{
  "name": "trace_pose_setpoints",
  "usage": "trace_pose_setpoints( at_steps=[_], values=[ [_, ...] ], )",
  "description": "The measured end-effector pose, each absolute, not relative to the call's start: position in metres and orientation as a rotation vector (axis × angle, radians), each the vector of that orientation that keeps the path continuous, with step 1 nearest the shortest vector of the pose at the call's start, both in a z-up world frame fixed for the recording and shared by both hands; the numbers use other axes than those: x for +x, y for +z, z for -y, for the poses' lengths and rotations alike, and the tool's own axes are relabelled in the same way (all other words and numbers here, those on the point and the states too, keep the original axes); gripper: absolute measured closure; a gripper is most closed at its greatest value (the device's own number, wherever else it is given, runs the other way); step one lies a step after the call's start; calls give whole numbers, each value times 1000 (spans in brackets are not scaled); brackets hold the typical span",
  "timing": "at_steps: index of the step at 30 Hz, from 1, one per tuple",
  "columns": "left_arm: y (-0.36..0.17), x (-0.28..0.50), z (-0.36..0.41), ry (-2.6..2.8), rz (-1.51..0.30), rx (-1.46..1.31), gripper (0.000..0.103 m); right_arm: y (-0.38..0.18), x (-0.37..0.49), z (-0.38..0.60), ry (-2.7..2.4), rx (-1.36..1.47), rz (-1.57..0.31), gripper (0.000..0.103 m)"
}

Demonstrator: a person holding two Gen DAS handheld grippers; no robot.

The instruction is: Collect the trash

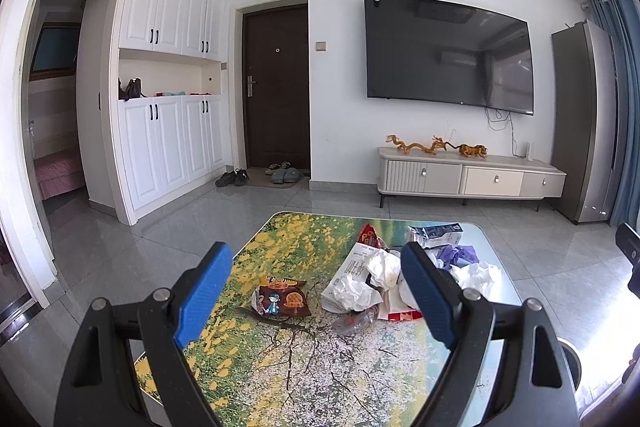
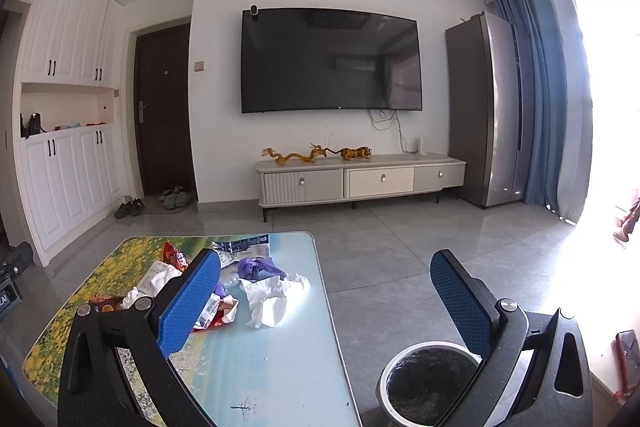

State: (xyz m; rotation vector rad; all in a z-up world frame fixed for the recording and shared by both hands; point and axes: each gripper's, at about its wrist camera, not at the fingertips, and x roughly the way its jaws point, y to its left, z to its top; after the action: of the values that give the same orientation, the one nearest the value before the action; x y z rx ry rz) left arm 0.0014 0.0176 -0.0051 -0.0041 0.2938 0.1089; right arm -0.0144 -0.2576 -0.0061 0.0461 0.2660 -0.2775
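Observation:
A pile of trash lies on the flower-print coffee table (image 1: 280, 379): a brown snack wrapper (image 1: 280, 301), crumpled white tissues (image 1: 384, 267), a torn white box (image 1: 352, 267), a red wrapper (image 1: 370, 237), a blue-white carton (image 1: 438, 233) and purple plastic (image 1: 458, 254). My left gripper (image 1: 314, 293) is open and empty above the table's near side, the wrapper between its fingers' line. My right gripper (image 2: 326, 301) is open and empty, over the table's right edge. A white tissue (image 2: 272, 297) and the purple plastic (image 2: 256, 267) lie ahead of it. A trash bin (image 2: 424, 383) with a dark liner stands on the floor below it.
A low TV cabinet (image 2: 360, 179) with golden figurines stands against the far wall under a wall TV (image 2: 330, 61). A grey fridge (image 2: 480, 107) and blue curtains are at the right. White cupboards (image 1: 168, 99), a dark door and shoes are at the left. Grey tile floor surrounds the table.

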Motion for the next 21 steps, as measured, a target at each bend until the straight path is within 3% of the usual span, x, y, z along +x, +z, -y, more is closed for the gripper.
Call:
trace_pose_setpoints(
  at_steps=[21],
  values=[
    [-5, 4, -23, 89, -288, -37, 15, -10, -10, 261, -265, 49, -278, 0]
  ],
)
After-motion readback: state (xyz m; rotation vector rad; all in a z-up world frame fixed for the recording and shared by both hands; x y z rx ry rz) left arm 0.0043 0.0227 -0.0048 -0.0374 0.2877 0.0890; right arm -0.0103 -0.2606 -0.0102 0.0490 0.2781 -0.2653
